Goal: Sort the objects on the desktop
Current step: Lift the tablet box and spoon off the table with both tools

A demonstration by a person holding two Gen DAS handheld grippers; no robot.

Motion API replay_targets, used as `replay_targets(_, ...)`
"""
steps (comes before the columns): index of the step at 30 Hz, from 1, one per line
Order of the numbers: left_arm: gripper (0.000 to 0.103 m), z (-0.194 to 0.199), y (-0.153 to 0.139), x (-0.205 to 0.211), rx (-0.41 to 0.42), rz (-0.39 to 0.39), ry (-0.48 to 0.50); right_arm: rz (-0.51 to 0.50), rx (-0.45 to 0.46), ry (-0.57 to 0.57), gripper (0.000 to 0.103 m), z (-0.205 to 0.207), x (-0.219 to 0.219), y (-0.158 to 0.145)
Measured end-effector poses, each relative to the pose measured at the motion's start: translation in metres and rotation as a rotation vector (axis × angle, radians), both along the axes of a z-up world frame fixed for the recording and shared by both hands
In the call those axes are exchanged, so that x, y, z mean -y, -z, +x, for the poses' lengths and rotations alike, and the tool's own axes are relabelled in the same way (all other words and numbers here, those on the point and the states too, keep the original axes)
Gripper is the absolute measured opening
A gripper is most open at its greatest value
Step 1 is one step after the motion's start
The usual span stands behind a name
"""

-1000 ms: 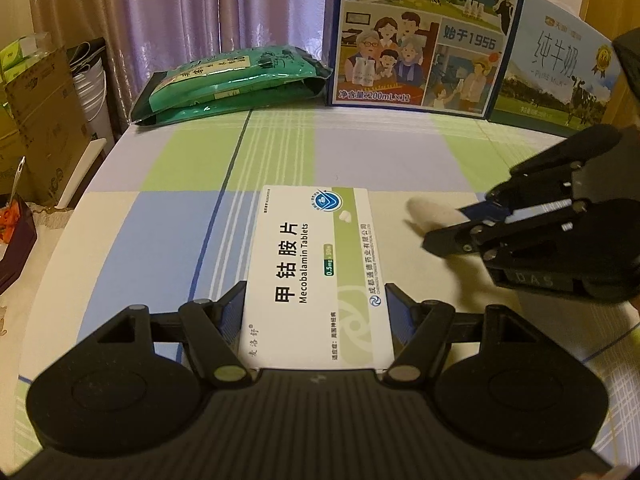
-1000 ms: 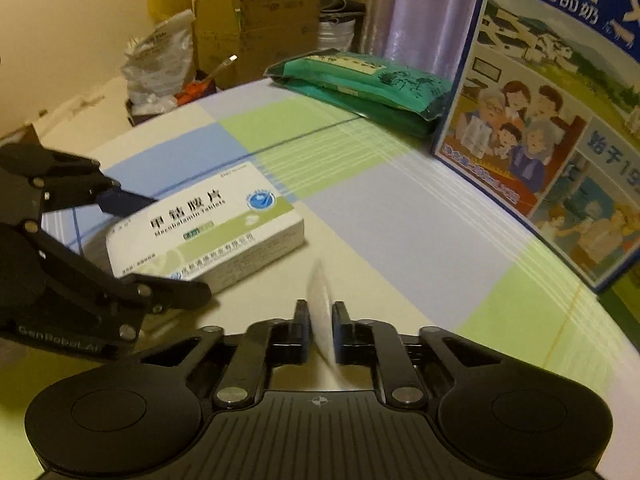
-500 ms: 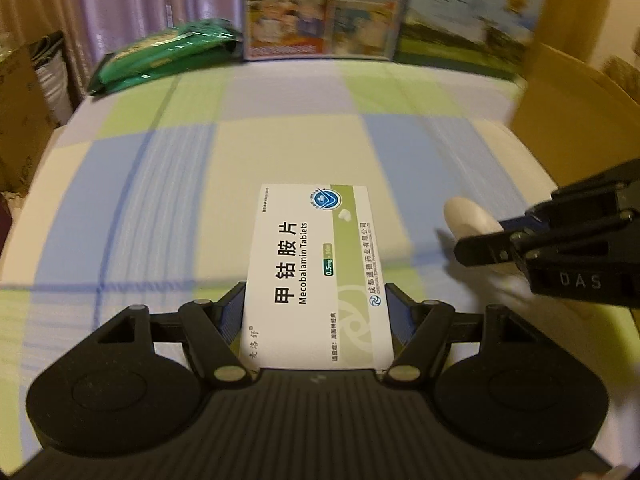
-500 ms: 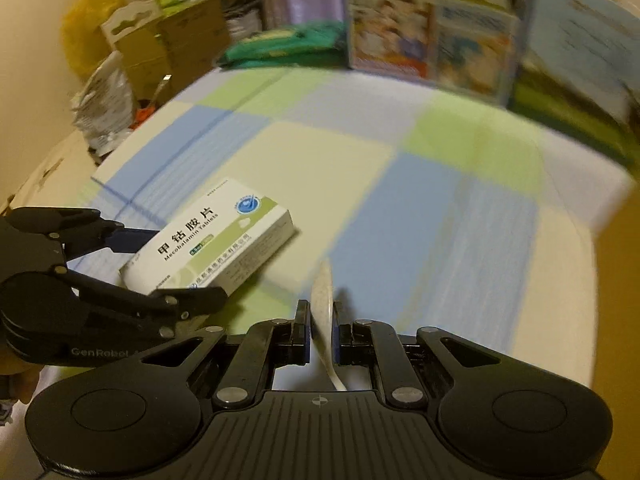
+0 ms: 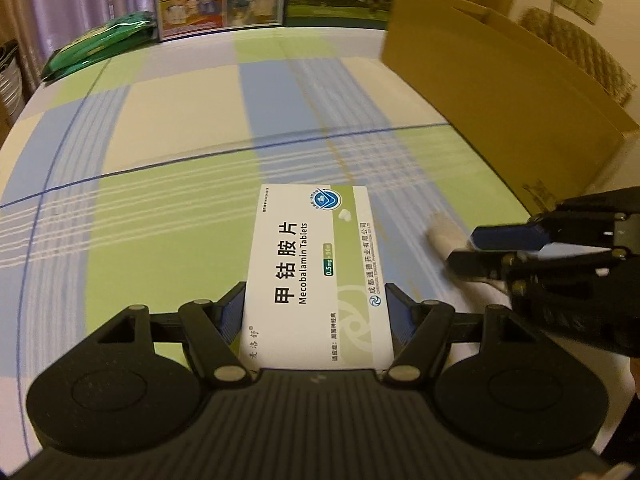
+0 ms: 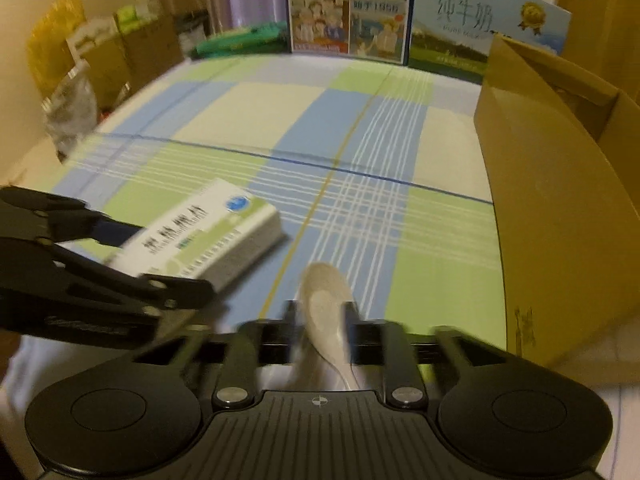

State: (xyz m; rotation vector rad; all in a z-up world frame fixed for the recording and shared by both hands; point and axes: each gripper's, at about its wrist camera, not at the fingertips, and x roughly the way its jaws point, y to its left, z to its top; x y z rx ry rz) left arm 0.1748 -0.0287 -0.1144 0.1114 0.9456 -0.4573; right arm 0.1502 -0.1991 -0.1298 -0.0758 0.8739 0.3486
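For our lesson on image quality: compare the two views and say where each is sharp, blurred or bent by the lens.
Left wrist view: the print on the medicine box is crisp, the white spoon smeared, the tablecloth lines bowed by the fisheye. Right wrist view: the medicine box, spoon and right gripper are motion-blurred; the cardboard box wall curves.

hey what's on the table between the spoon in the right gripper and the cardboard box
Nothing: in the right wrist view, only bare checked tablecloth lies between the white spoon held by the right gripper and the cardboard box.
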Motion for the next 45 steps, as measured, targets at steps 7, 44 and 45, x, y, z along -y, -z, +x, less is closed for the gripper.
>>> replay_targets(7,0.067,0.002,0.001,0.002,0.024,0.003,-0.009,0.064,0.056,-0.053,0.061,-0.021,0.02,0.006)
replay_targets(44,0.072,0.019,0.009,0.023,0.083,0.059,0.019,0.062,0.18,-0.121,0.031,-0.007,0.015,0.036)
replay_targets(45,0.072,0.019,0.009,0.023,0.081,0.057,0.016,0.065,0.182,-0.122,0.031,-0.007,0.015,0.036)
